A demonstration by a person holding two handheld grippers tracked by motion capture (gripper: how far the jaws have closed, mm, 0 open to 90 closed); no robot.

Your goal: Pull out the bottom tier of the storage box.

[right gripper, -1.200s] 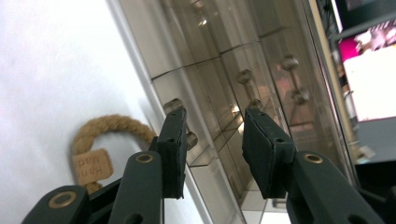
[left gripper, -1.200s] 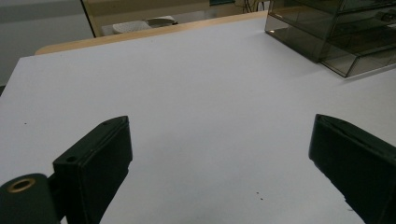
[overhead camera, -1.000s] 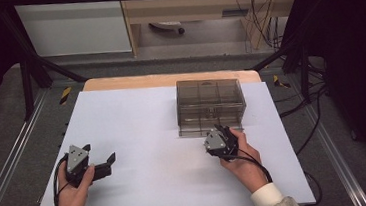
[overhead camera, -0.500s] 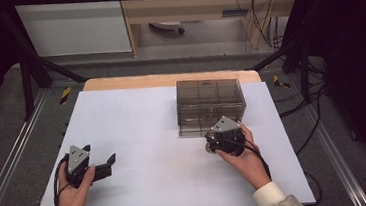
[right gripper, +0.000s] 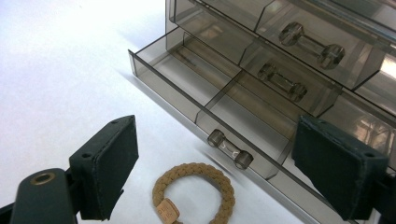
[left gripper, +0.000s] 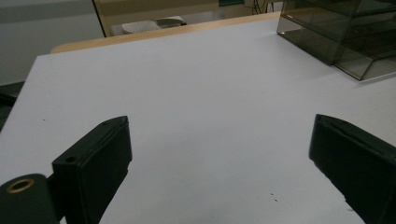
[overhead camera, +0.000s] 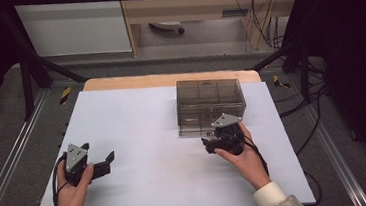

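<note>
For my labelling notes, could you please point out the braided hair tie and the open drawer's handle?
braided hair tie [right gripper: 219, 179]: right gripper view, right side of the braid.
open drawer's handle [right gripper: 230, 149]: right gripper view, clear bar's middle.

The braided ring [right gripper: 194, 192] is cut off by the bottom edge in the right gripper view.

Smoky glossy clear-plastic drawer box [right gripper: 261, 70], braided tan cloth hair tie [right gripper: 194, 192], matt white tabletop [overhead camera: 137, 122], matt black claw pads [right gripper: 112, 163]
</note>
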